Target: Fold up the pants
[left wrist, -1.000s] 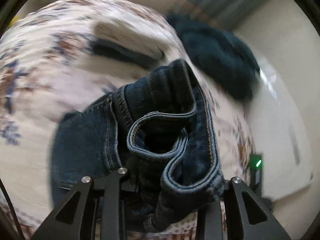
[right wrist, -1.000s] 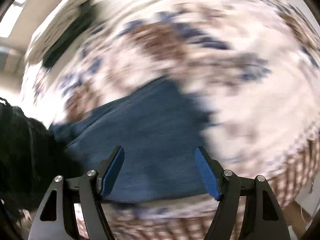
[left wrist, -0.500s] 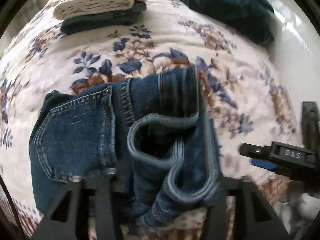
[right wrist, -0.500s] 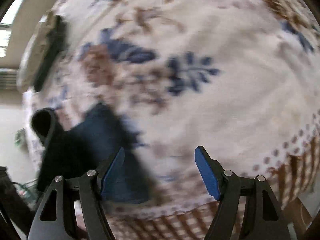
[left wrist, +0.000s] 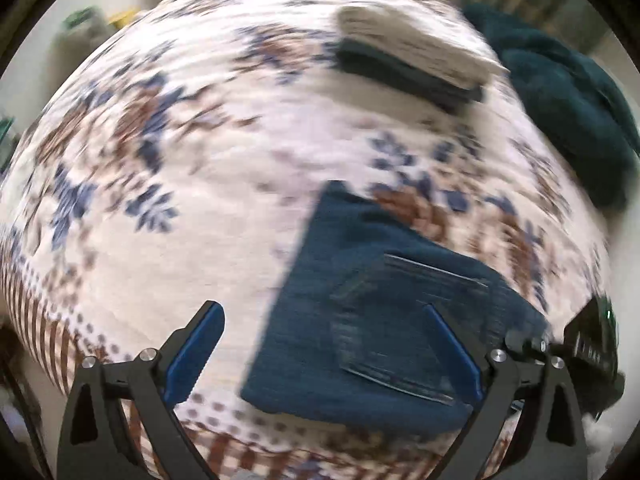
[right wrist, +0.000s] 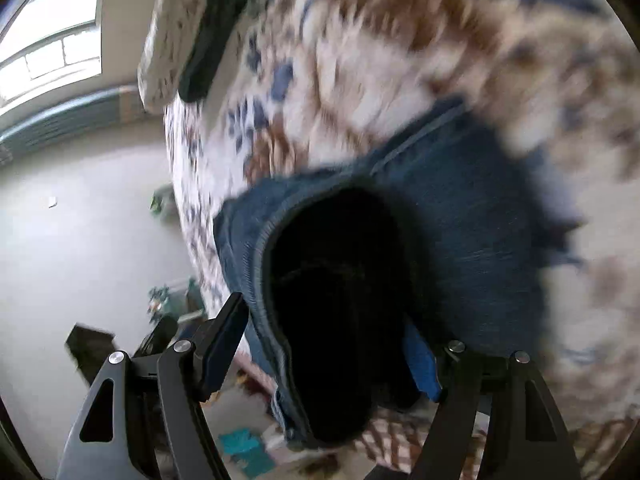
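Left gripper (left wrist: 338, 348) has let go of the jeans (left wrist: 384, 328) since 0.5 s ago: back then its fingers were buried in bunched denim, now the jaws stand wide with blue pads bare; left pad (left wrist: 196, 350) hangs over bare bedspread (left wrist: 224, 168), right pad (left wrist: 454, 350) is over the denim, contact not clear through the blur; jeans lie as a flat folded block on the bedspread, back pocket up, near the front edge. Right gripper (right wrist: 326, 354) was over plain bedspread with jeans off to its left 0.5 s ago; now the jeans (right wrist: 480, 232) fill its view, and a thick rolled edge of denim with a dark hollow sits between its fingers; jaws about half open; right pad (right wrist: 420, 360) is partly covered by cloth, left finger just beside the seam; whether it pinches the cloth, cannot tell, frame is smeared. Folded stack (left wrist: 412, 56), cream piece on a dark one, sits at the far side of the bed; dark green garment (left wrist: 568, 112) heaped to its right; same stack (right wrist: 180, 36) shows top left in the right wrist view, beside a window (right wrist: 52, 44).
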Demonstrator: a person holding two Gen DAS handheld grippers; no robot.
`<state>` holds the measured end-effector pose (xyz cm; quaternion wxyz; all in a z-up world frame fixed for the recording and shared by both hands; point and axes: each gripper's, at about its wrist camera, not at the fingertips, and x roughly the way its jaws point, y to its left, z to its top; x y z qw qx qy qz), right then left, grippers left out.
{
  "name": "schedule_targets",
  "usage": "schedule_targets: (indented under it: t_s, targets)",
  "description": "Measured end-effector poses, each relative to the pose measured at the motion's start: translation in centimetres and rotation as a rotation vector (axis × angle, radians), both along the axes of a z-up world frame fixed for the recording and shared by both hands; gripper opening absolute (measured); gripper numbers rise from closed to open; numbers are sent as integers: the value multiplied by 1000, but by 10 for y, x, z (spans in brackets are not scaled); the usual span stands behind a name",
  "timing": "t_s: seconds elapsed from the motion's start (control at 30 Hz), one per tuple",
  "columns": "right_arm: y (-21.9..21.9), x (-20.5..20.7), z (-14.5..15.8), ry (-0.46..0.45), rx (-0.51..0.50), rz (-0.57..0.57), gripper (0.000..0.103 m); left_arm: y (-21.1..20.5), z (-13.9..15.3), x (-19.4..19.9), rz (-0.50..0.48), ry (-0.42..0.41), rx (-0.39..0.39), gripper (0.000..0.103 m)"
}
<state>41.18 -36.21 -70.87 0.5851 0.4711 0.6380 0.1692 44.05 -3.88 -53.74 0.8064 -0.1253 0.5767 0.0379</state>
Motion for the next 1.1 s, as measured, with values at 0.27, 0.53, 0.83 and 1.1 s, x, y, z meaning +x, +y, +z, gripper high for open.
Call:
schedule_targets:
  t_s: [0.27,0.53,0.83,1.1]
  targets:
    - [28,0,30,-99,-198,78,18,20,-12,-1,51,43,-35,101]
    - [-57,-23,59,-78,-362,-39,17,-26,-31,22,-130,98,-91,101]
    - [-73,-28,29,73,-347,23,54,-41,-70,23,-151,184,-165,101]
    - [-65,16,130,-120,-544,114,77,-27,-52,1,-154,126,-366,101]
